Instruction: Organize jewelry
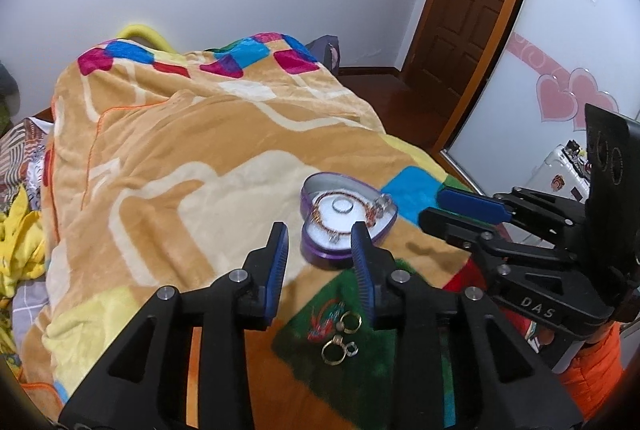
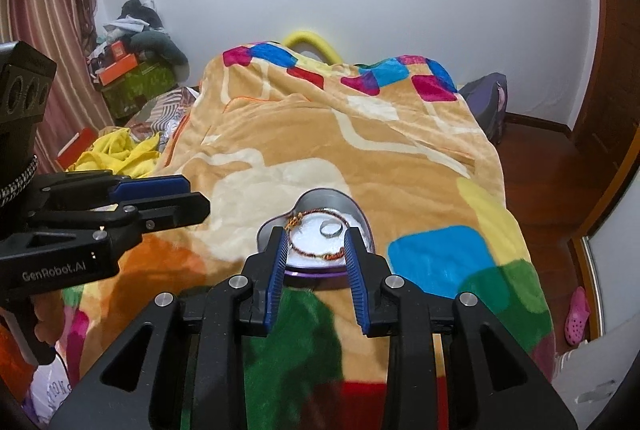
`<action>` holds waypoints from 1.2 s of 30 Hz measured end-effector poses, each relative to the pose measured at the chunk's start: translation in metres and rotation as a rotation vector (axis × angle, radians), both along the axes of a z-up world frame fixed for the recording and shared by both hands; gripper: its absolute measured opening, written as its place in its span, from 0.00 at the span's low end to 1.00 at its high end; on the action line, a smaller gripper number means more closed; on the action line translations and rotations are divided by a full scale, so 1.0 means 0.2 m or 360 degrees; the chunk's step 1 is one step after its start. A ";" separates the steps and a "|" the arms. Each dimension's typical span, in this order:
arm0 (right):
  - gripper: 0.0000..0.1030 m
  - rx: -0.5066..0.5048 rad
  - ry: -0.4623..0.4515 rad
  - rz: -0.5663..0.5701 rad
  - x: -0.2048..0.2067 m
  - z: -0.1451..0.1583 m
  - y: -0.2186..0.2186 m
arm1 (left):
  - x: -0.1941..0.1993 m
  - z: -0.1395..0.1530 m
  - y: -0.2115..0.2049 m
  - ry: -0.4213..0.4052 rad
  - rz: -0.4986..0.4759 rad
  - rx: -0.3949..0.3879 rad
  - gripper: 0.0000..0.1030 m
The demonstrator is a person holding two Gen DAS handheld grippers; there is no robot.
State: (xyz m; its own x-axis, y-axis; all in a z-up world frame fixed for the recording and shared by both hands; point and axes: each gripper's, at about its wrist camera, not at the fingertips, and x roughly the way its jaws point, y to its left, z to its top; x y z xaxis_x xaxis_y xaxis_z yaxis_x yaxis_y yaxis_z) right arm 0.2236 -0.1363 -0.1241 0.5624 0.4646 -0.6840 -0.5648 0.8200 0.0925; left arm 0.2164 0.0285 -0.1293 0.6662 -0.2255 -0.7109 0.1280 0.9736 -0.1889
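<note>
Both grippers hover over the blanket (image 1: 192,157) on the bed, empty. The left gripper (image 1: 320,236) is spread wide, and so is the right gripper (image 2: 316,242), just above the purple heart-shaped tin (image 2: 320,199). Inside lie a beaded bracelet (image 2: 316,253) and a silver ring (image 2: 331,228). Only the left wrist view catches the loose gold rings (image 1: 340,344) on the green patch.

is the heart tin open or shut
Open. The purple heart-shaped metal tin has no lid on; its white lining shows, with a silver ring and a braided orange bracelet lying inside.
</note>
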 end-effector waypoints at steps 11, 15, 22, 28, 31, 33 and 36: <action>0.26 -0.0036 0.0066 0.0033 -0.12 -0.10 0.03 | -0.16 -0.15 0.03 0.0133 0.0002 0.0027 0.31; 0.26 -0.0056 0.0117 0.0038 -0.14 -0.16 0.04 | -0.19 -0.21 0.01 0.0191 -0.0023 0.0011 0.31; 0.26 -0.0080 0.0174 0.0036 -0.19 -0.22 0.03 | -0.22 -0.36 -0.06 0.0292 -0.0078 0.0030 0.31; 0.26 -0.0087 0.0200 0.0029 -0.20 -0.25 0.01 | -0.22 -0.43 -0.09 0.0310 -0.0119 0.0071 0.29; 0.26 -0.0084 0.0214 0.0025 -0.20 -0.26 0.00 | -0.20 -0.45 -0.11 0.0318 -0.0128 0.0086 0.28; 0.26 -0.0084 0.0219 0.0025 -0.20 -0.26 0.00 | -0.19 -0.46 -0.12 0.0314 -0.0130 0.0093 0.27; 0.26 -0.0088 0.0229 0.0028 -0.20 -0.27 0.01 | -0.17 -0.47 -0.13 0.0306 -0.0131 0.0108 0.24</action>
